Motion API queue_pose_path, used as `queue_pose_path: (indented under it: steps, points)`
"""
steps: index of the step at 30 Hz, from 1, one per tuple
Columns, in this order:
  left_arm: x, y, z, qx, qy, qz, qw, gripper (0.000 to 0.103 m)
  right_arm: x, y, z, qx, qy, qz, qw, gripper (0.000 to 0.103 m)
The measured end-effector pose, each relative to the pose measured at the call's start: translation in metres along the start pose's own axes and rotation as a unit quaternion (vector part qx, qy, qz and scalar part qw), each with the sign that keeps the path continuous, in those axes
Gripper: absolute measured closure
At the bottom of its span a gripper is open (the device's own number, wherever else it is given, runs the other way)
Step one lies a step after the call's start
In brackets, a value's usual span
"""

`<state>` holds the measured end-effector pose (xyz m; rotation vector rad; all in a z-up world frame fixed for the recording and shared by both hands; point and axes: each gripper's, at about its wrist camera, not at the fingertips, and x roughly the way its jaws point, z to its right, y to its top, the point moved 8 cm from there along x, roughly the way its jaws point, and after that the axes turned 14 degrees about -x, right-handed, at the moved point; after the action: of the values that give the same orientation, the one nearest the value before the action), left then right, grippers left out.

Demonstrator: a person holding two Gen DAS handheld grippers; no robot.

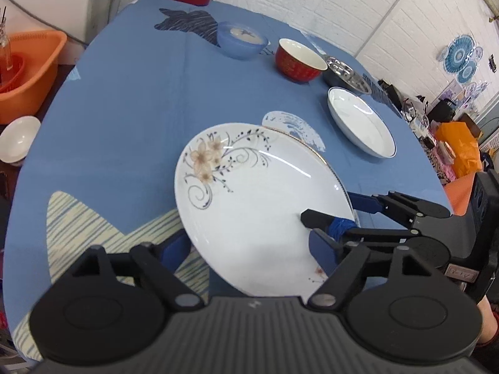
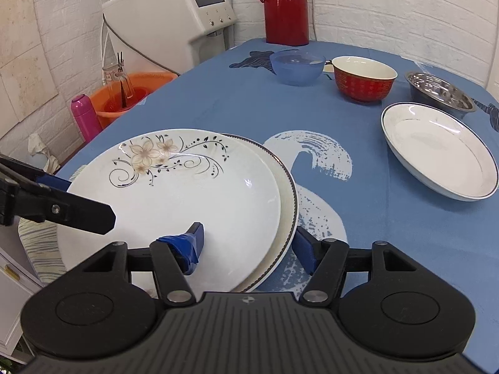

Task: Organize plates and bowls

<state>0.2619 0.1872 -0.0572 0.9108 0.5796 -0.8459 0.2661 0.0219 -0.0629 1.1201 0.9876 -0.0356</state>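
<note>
I've got both tongs straddling the flowered plate [image 2: 174, 193], which sits atop a second plate [image 2: 285, 193] on the tabletop [image 2: 218, 103]. Right tongs [image 2: 249, 244] span both rims, wide apart, not clamped. Left tongs [image 1: 249, 251] gape too. Risk: a squeeze nips 2 rims w/ uneven grip, so the top plate slides off & chips.

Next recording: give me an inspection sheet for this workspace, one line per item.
Surface: table under a blue patterned cloth.
Job's things: white floral plate on a rimmed white plate; blue-rimmed white dish, steel bowl, red bowl, translucent blue bowl stand apart.
Clutter: red thermos jug.
Grippers: left tongs and right tongs both straddle the plates' edge, open.
Cables: grey cable beside the white machine.
Surroundings: orange basin, pink bottle, white brick wall.
</note>
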Motion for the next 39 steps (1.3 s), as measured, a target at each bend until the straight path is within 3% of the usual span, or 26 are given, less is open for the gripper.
queue_pose_path:
  steps: [5,11,18,23,31,36,39]
  points:
    - [-0.006,-0.005,0.006,0.035,0.011,0.010,0.9993,0.024,0.000,-0.001,0.001,0.008,0.004,-0.003,1.000,0.055]
    - [-0.024,0.001,0.004,0.050,0.039,0.058,0.9963,0.024,-0.015,-0.001,0.007,0.015,0.004,0.013,1.000,0.055]
    - [-0.014,0.022,0.044,0.069,0.028,0.070,0.9947,0.024,-0.032,-0.009,0.035,0.068,0.004,0.008,0.998,0.055]
    - [0.018,0.042,0.085,0.080,0.022,0.055,0.9950,0.024,-0.055,-0.023,0.077,0.093,-0.018,-0.002,0.995,0.054]
    - [0.090,0.066,0.149,0.107,0.022,-0.001,0.9940,0.024,-0.086,-0.053,0.177,0.159,-0.104,-0.020,0.982,0.052]
    - [0.121,0.073,0.162,0.113,0.033,-0.026,0.9926,0.024,-0.080,-0.064,0.218,0.201,-0.110,-0.017,0.973,0.052]
    - [0.135,0.083,0.172,0.111,0.033,-0.032,0.9928,0.024,-0.071,-0.050,0.239,0.222,-0.106,0.006,0.969,0.051]
